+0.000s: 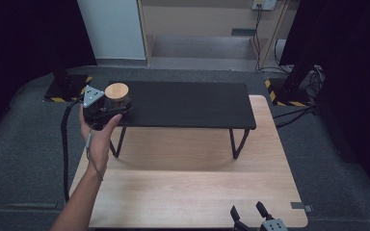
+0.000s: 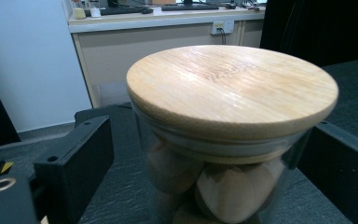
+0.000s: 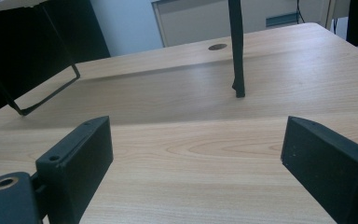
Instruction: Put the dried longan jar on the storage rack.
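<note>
My left gripper (image 1: 107, 107) stands with its jaws parted on either side of a glass jar (image 2: 223, 163), the left pad clear of the glass and the right pad close beside it, so the jar is released rather than clamped; my right gripper (image 1: 250, 211) waits at the near right edge with its jaws spread wide over bare wood, grasping nothing. The pale wooden table (image 1: 197, 192) fills the middle of the scene, ringed by grey carpet. Across its far half stands a low black shelf (image 1: 188, 103) on thin metal legs (image 3: 236, 56), one of which comes down on the wood ahead of my right gripper. The jar sits upright on the shelf's left end, near that end's front corner, just beyond my left hand (image 1: 99, 132), which reaches in from the near left. A round wooden lid (image 2: 230, 86) caps the jar, lying flat and seated on its rim. Through the clear wall show pale, rounded brown pieces (image 2: 223, 191); what they are cannot be told.
</note>
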`<state>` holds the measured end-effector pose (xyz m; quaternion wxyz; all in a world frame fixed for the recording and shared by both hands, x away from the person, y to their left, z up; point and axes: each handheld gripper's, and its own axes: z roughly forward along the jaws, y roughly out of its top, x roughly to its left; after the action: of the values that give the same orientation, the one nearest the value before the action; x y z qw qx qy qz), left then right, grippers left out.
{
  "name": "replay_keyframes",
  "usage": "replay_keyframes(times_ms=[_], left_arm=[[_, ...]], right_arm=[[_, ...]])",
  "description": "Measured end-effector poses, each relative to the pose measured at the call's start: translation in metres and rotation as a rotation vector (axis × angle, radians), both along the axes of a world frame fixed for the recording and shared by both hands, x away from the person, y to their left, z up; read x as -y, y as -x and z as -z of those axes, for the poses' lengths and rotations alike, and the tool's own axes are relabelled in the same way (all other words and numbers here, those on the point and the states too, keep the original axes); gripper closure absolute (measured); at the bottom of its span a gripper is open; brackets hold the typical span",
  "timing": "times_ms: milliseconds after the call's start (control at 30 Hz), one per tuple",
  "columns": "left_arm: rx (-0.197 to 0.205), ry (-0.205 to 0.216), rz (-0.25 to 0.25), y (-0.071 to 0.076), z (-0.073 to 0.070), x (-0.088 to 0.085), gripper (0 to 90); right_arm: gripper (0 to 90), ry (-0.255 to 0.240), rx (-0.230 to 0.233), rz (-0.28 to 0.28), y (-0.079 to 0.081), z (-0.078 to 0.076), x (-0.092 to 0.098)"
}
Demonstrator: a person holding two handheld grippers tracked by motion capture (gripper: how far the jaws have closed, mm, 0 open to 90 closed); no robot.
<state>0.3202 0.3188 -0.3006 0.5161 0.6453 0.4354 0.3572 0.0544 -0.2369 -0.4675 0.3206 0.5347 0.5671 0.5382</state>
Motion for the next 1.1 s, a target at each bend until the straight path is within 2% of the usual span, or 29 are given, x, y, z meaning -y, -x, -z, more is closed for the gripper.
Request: replay_keyframes(times_ms=[333,500,700,1000,1100], left_arm=[[0.005,0.008,0.004,0.003,-0.001,-0.003,4.3],[0.022,0.013,0.006,0.009,-0.001,-0.004,3.9],[0.021,0.019,0.008,0.014,0.001,-0.008,3.9],[0.034,0.017,0.021,0.029,0.0,-0.01,3.9],[0.056,0.022,0.022,0.036,0.001,-0.01,3.9]], right_arm=[[8.8,0.001,0.002,0.0,0.0,-0.001,-0.001],[8.6,0.001,0.002,-0.004,0.0,-0.002,-0.001],[8.6,0.003,0.005,-0.008,0.0,-0.003,-0.002],[8.5,0.005,0.009,-0.013,0.0,-0.005,-0.004],[8.5,0.006,0.01,-0.012,0.0,-0.005,-0.004]])
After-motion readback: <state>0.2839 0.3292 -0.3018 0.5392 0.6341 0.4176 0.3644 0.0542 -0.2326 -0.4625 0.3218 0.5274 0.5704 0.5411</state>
